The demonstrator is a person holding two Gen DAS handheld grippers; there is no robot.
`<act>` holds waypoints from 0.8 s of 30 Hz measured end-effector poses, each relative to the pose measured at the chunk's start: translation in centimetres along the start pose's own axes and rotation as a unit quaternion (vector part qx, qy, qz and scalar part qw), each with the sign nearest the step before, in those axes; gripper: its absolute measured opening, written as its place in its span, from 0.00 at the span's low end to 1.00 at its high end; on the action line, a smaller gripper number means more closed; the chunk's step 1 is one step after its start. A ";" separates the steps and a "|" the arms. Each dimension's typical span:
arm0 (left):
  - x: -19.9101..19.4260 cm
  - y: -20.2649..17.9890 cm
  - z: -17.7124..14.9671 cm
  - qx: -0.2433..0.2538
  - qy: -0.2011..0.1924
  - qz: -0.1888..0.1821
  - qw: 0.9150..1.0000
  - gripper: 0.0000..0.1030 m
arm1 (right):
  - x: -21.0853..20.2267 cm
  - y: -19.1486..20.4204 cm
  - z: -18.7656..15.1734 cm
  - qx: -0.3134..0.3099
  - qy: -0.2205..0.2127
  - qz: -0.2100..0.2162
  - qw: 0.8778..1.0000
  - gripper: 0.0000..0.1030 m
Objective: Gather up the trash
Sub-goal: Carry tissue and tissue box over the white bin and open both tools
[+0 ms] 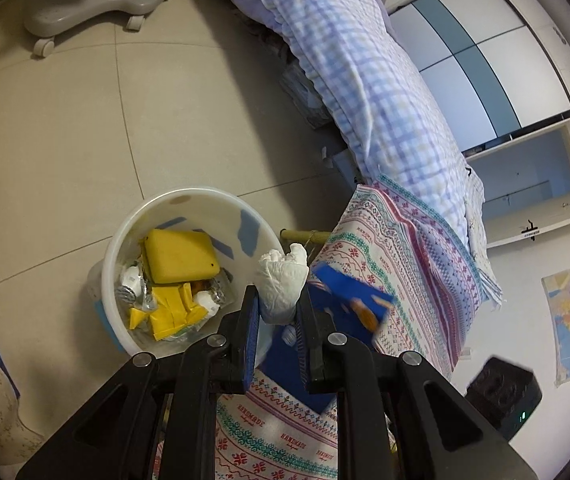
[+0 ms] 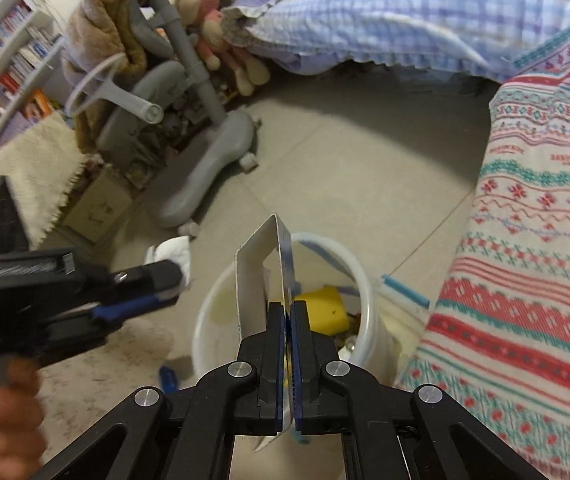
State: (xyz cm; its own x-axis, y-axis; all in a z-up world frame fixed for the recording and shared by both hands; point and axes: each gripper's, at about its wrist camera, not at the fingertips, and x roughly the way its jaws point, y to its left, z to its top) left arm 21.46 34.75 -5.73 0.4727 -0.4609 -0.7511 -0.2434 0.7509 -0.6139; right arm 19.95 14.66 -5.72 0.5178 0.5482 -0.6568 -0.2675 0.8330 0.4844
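Note:
A white bin stands on the tiled floor, holding yellow packaging and other scraps. My left gripper is shut on a crumpled white tissue, just right of the bin's rim. A blue carton shows blurred beside it. In the right wrist view my right gripper is shut on one wall of that flattened carton, white inside, above the bin. The left gripper with its tissue hangs to the left there.
A surface draped in patterned cloth borders the bin on the right. A grey chair base on castors and a bed with a checked quilt lie beyond. A hand holds the left gripper. A blue scrap lies on the floor.

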 end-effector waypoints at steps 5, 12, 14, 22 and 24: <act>0.6 -0.1 0.1 0.000 0.009 0.002 1.000 0.18 | 3.7 0.6 0.6 -0.013 0.044 -0.052 0.998 0.14; 1.1 -0.1 0.1 0.006 0.019 0.007 1.000 0.18 | 3.7 0.1 -0.7 -0.014 0.048 -0.048 0.998 0.34; 1.6 -0.3 -0.1 0.013 0.029 0.008 0.999 0.18 | 3.0 -0.6 -1.0 -0.009 0.045 -0.049 0.998 0.34; 3.4 -0.3 -0.6 0.015 0.065 0.051 0.996 0.56 | -1.9 -2.7 -1.1 -0.001 0.019 -0.048 0.999 0.38; 3.3 0.1 -0.4 0.008 0.061 0.057 0.996 0.56 | -3.5 -3.4 -1.2 0.004 0.009 -0.051 0.999 0.39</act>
State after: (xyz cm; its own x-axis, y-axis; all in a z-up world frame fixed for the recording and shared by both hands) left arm 22.62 33.09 -8.38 0.3359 -0.4261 -0.8400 -0.2749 0.8086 -0.5202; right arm 18.06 9.95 -5.75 0.5279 0.4610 -0.7133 -0.2076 0.8844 0.4180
